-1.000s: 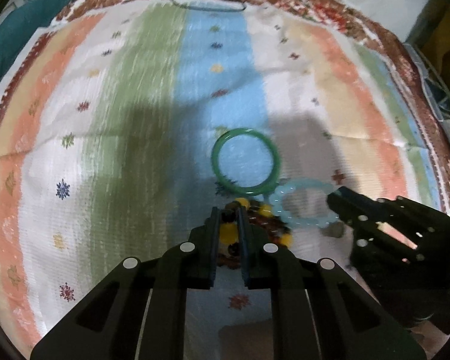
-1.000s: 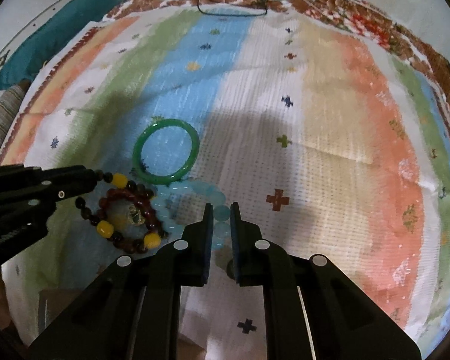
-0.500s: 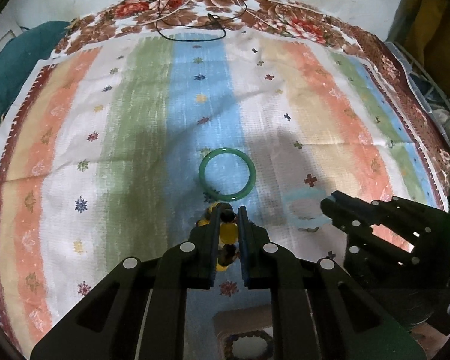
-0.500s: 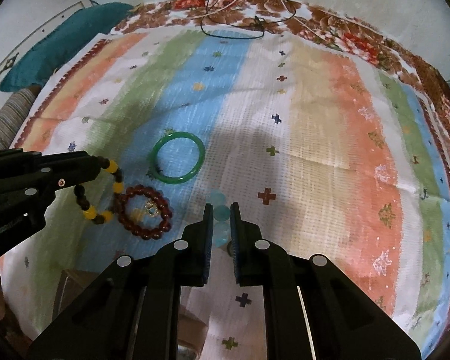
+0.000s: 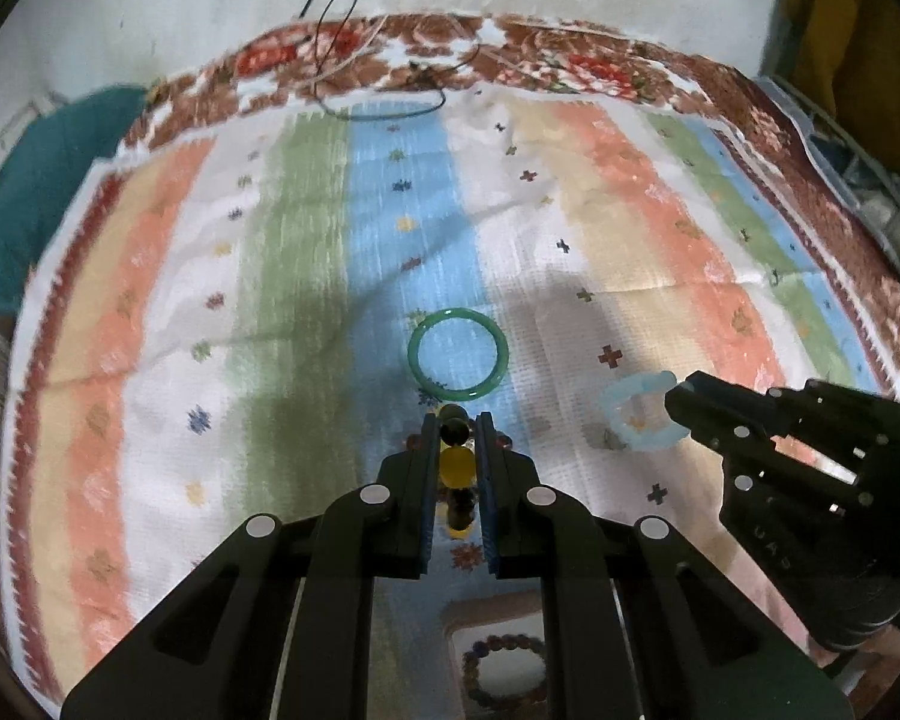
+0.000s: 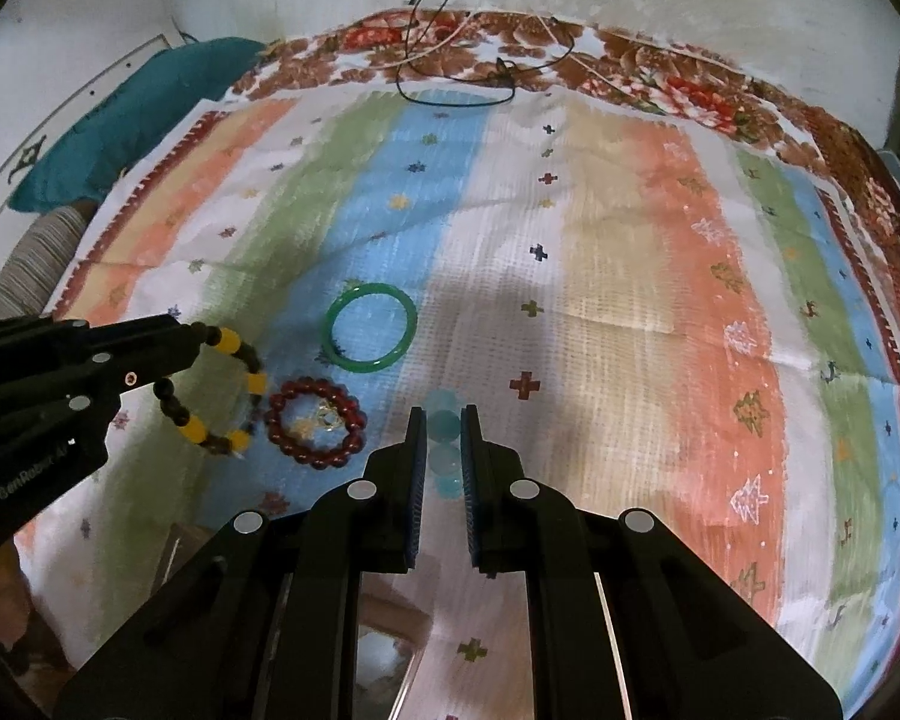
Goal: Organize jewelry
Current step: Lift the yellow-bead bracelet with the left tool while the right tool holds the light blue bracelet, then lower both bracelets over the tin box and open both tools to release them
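Observation:
My left gripper point(image 5: 456, 429) is shut on a dark and yellow bead bracelet point(image 5: 455, 461), which hangs off its fingertips above the striped cloth; the right wrist view shows that bracelet point(image 6: 222, 387) dangling at the left. A pale blue bead bracelet point(image 6: 443, 441) is clamped in my right gripper point(image 6: 441, 420), and it point(image 5: 639, 411) hangs in the air in the left wrist view. On the cloth lie a green bangle point(image 5: 457, 354) point(image 6: 370, 334) and a dark red bead bracelet point(image 6: 317, 423) with a small gold piece inside.
The striped cloth point(image 6: 630, 300) covers a flowered brown one. Black and white cords point(image 6: 456, 75) lie at the far edge. A teal cushion point(image 6: 126, 120) sits far left. A tan box holding a multicoloured bead bracelet point(image 5: 501, 669) is under my left gripper.
Both grippers have risen from the cloth, each carrying its bracelet. The jewelry on the cloth looks smaller and the far wall has come into view. The blue bracelet has left the bangle's side.

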`<state>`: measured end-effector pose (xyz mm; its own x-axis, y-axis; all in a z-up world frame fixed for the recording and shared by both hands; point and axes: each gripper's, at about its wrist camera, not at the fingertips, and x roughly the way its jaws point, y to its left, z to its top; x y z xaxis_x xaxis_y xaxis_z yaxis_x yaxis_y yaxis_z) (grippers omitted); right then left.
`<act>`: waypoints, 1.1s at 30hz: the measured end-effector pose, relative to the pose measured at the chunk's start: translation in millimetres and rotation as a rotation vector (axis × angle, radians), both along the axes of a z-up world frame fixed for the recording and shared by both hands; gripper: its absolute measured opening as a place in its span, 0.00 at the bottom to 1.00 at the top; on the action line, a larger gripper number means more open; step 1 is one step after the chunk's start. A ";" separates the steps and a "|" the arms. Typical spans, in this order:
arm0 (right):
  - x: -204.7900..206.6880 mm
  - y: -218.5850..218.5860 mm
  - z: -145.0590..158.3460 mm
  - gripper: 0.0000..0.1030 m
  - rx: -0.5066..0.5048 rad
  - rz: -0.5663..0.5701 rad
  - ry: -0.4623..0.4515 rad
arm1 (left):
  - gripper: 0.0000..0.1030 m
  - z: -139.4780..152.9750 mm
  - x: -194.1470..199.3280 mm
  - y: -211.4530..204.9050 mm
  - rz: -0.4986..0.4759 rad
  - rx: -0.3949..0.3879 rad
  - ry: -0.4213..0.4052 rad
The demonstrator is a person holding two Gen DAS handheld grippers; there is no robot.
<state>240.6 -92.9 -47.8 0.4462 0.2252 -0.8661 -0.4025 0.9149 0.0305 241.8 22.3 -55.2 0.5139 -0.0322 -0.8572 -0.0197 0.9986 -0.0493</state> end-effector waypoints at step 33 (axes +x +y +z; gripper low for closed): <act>-80.9 -7.7 49.2 0.12 0.064 0.047 -0.106 | 0.11 50.5 -85.9 -28.6 -0.075 -0.085 -0.124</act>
<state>159.7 -100.7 1.3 0.5222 0.3013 -0.7978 -0.4485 0.8927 0.0436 155.9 -6.3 -4.7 0.6087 -0.1441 -0.7802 0.0659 0.9891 -0.1313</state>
